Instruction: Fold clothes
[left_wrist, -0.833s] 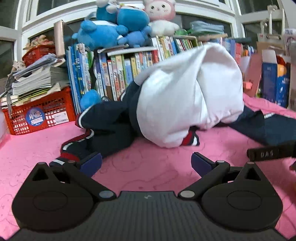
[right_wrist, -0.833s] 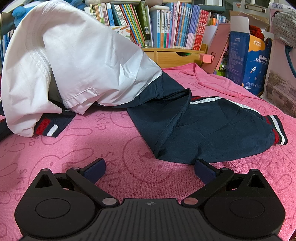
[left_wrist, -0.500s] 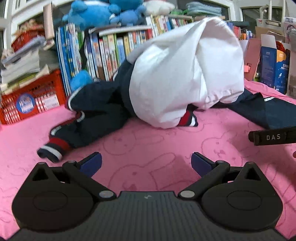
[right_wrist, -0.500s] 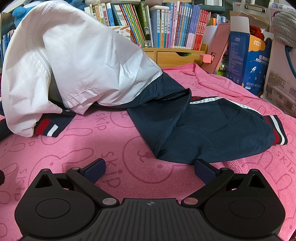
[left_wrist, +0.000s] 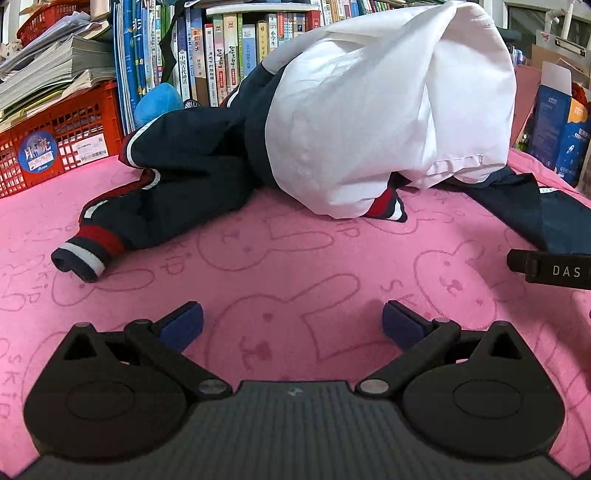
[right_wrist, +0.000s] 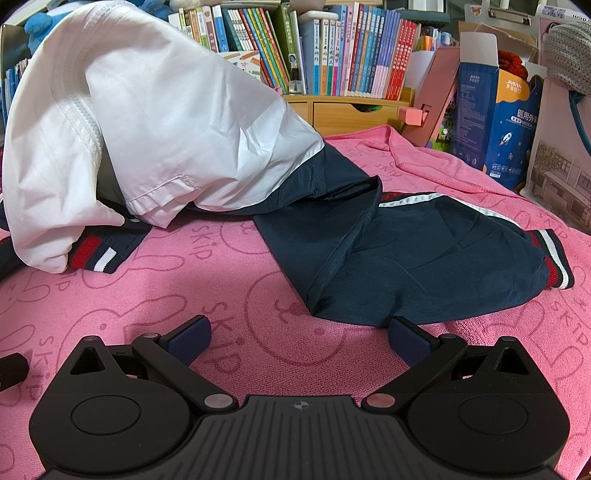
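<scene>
A crumpled jacket lies on a pink bunny-print towel (left_wrist: 280, 258). Its white lining (left_wrist: 388, 110) bulges upward in the middle, with navy sleeves spread to both sides. One navy sleeve (left_wrist: 159, 192) ends in a red-white striped cuff (left_wrist: 85, 254) at the left of the left wrist view. In the right wrist view the white lining (right_wrist: 147, 122) sits left and a navy sleeve (right_wrist: 424, 266) lies flat just past the fingers. My left gripper (left_wrist: 291, 325) hovers open over bare towel, short of the jacket. My right gripper (right_wrist: 299, 338) is open, nothing between its fingers.
A row of books (left_wrist: 221, 55) and a red plastic crate (left_wrist: 55, 147) with stacked papers back the towel on the left. Blue cartons (right_wrist: 506, 122) and a wooden drawer box (right_wrist: 354, 110) stand behind on the right. The other gripper's black body (left_wrist: 554, 269) shows at the right edge.
My left gripper has tilted downward and moved closer to the towel, so the jacket and books sit higher in its view. The right wrist view is unchanged.
</scene>
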